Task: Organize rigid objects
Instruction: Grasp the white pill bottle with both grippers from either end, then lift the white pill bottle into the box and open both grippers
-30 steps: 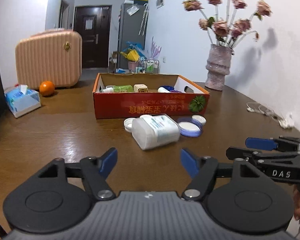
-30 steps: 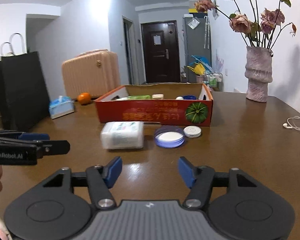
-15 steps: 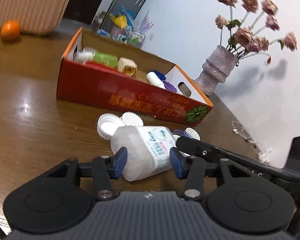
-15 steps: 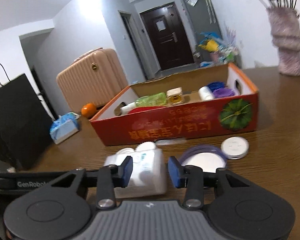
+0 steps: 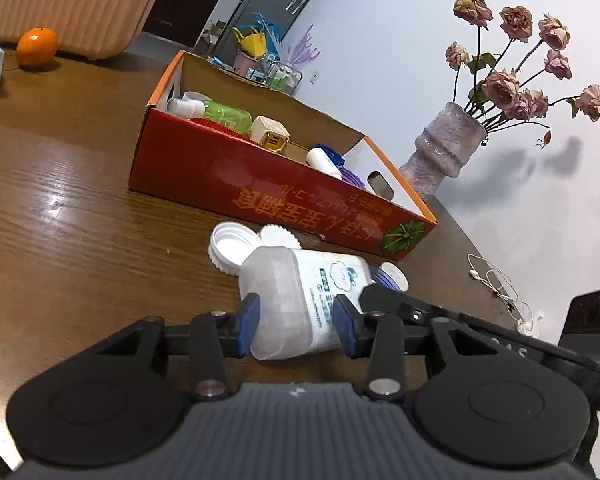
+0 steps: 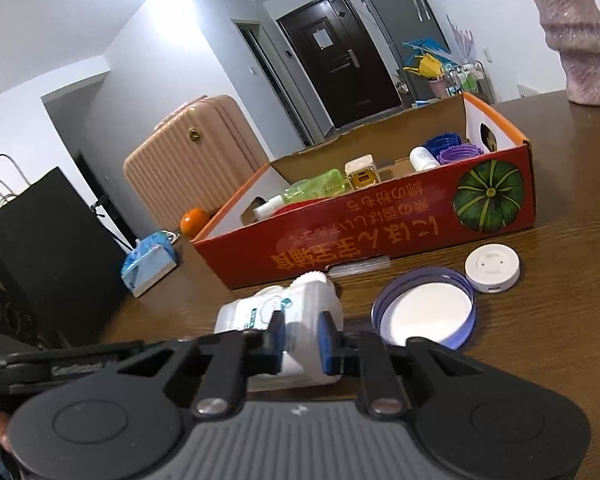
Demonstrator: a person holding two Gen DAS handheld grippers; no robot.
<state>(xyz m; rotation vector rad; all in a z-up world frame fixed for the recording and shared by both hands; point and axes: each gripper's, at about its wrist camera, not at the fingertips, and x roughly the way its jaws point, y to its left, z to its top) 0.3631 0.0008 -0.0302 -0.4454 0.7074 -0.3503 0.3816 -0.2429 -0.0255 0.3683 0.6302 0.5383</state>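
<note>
A: Left wrist view first. What does the left gripper have?

B: It is clamped on the white plastic bottle, which lies on its side on the wooden table in front of the red cardboard box. Both blue pads press the bottle's base end; the jaws have just been closing onto it.

A: Any writing?

B: The bottle's label has a small cloud-like logo and teal print, too small to read. The box front carries orange East Asian characters, upside down from here, and a green pumpkin picture at its right end. Another black gripper arm reaches in from the right to the bottle's far side.

A: What lies nearby?

B: An open white cap touching the bottle's neck end. In the box, a green bottle and a cream cube. An orange sits far left, a vase of dried roses to the right.

A: Now the right wrist view.

B: The right gripper is clenched on the same bottle, pads pinching a narrow part of it. The left gripper's arm at the lower left reads "GenRobot". A blue-rimmed lid lies just right of the bottle, a white round disc beyond it, and a tissue pack to the left.
</note>
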